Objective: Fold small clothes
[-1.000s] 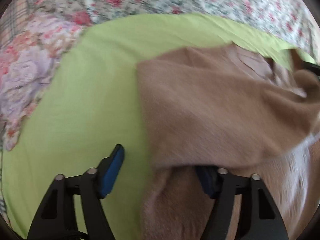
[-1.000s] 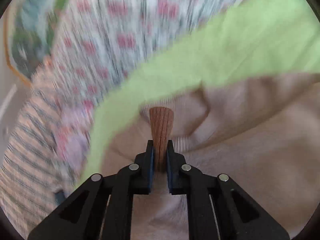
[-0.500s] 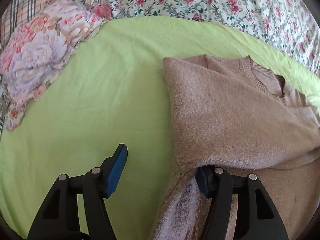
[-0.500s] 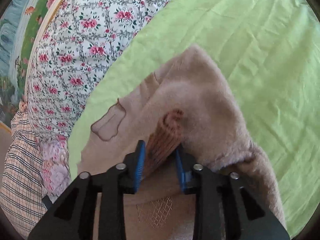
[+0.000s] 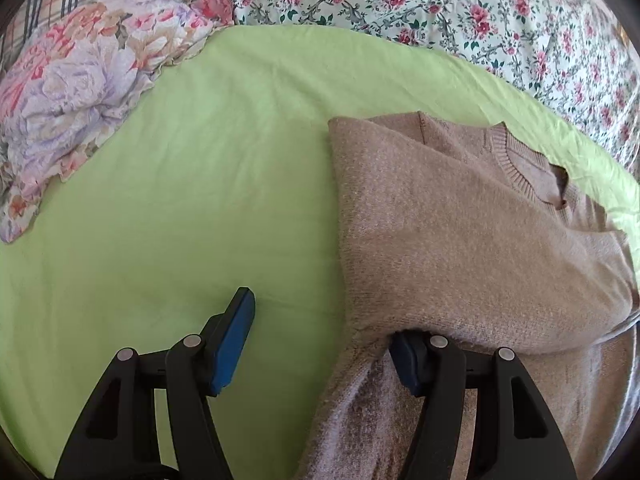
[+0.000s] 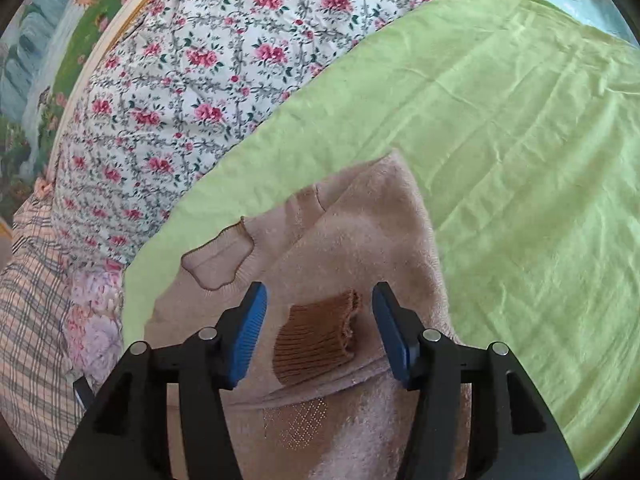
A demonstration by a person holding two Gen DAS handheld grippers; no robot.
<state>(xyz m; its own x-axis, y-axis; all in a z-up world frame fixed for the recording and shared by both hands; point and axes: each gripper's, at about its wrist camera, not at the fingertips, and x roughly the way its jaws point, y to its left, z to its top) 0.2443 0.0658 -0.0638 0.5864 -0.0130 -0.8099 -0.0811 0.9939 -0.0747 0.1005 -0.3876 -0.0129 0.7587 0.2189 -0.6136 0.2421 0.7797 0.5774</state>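
A small beige knit sweater (image 5: 460,240) lies on a light green sheet (image 5: 180,200), with one sleeve folded across its body. My left gripper (image 5: 326,344) is open; its left pad rests over the sheet and its right pad is tucked under the folded sleeve. In the right wrist view the sweater (image 6: 360,232) lies below my right gripper (image 6: 318,328), which is open. The sleeve's brown ribbed cuff (image 6: 316,340) lies loose on the sweater between the two blue pads. The neck opening (image 6: 218,260) is to the left.
A floral bedspread (image 5: 440,4) runs along the far side of the green sheet. A pink and purple floral pillow (image 5: 80,92) lies at the left, with plaid cloth (image 6: 28,340) beside it. Open green sheet (image 6: 520,160) stretches to the right of the sweater.
My right gripper carried the cuff across the sweater, then opened and let it go; the cuff now lies flat. The left gripper stayed open and the sleeve settled over the body.
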